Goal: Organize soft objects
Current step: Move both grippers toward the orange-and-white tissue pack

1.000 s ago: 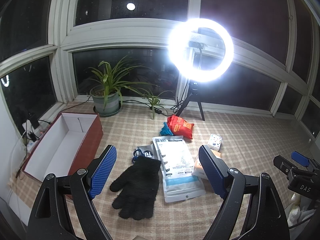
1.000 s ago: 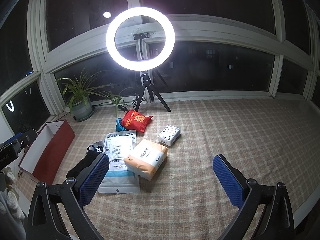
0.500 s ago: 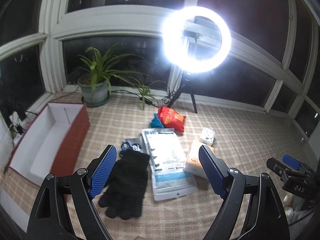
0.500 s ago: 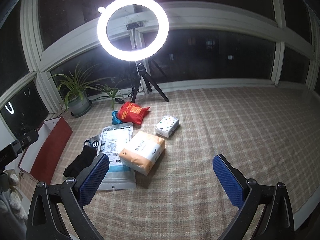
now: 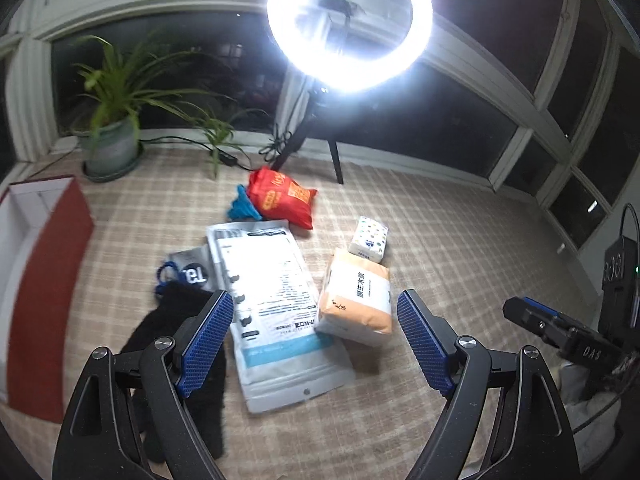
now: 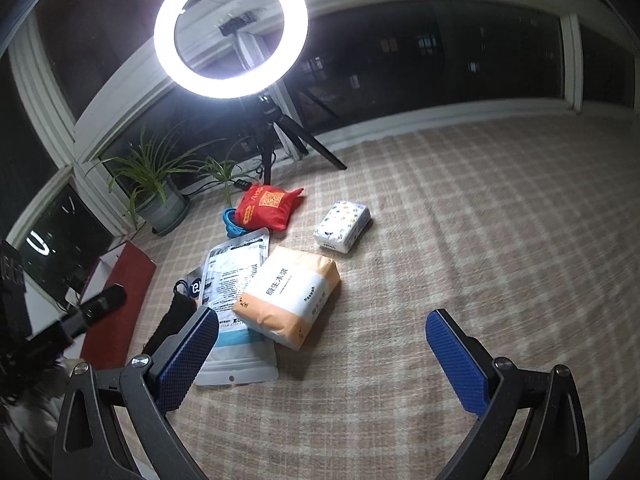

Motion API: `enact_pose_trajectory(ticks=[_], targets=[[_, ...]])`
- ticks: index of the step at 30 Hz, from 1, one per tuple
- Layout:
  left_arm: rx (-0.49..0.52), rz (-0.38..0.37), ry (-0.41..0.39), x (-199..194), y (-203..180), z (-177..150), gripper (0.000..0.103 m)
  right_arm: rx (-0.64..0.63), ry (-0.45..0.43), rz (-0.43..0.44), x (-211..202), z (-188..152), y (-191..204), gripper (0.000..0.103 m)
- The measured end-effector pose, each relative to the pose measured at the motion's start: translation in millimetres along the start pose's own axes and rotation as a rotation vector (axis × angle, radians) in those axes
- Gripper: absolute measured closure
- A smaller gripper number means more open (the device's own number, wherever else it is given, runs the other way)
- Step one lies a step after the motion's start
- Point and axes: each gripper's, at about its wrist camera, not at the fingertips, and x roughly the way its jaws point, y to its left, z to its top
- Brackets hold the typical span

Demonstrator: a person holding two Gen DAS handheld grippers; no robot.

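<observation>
Soft goods lie on a checked cloth: a black glove (image 5: 176,340), a white flat pouch (image 5: 276,308), an orange-and-white tissue pack (image 5: 356,300), a small dotted tissue pack (image 5: 369,238), a red bag (image 5: 282,198) and a blue item (image 5: 242,208). My left gripper (image 5: 314,344) hangs open above the pouch, nothing between its pads. In the right wrist view the tissue pack (image 6: 288,292) sits just ahead of the open right gripper (image 6: 322,356), beside the dotted pack (image 6: 342,222) and red bag (image 6: 266,206).
An open red box with white inside (image 5: 36,264) stands at the left. A ring light on a tripod (image 5: 348,24) and a potted plant (image 5: 112,140) stand by the windows. Bare checked cloth (image 6: 500,220) spreads to the right.
Both grippers have moved forward and lower toward the pile, so the items look larger. The left view has swung right, pushing the red box to the frame's edge. Both stay open.
</observation>
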Motion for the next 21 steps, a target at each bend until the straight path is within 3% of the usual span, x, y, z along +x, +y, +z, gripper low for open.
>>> enact_pose_trajectory(ticks=[6,18,21], targets=[[0.038,-0.045,0.058,37.0,-3.4,-0.5,0.020,0.053,0.062,0.051,31.4,6.5,-13.3,0.001],[-0.004,-0.155,0.180,101.7,-3.3,-3.8,0.026,0.209,0.218,0.193,101.2,17.1,-29.9,0.028],[-0.018,-0.173,0.215,116.4,-1.2,-6.3,0.030,0.262,0.261,0.228,118.1,16.9,-34.3,0.030]])
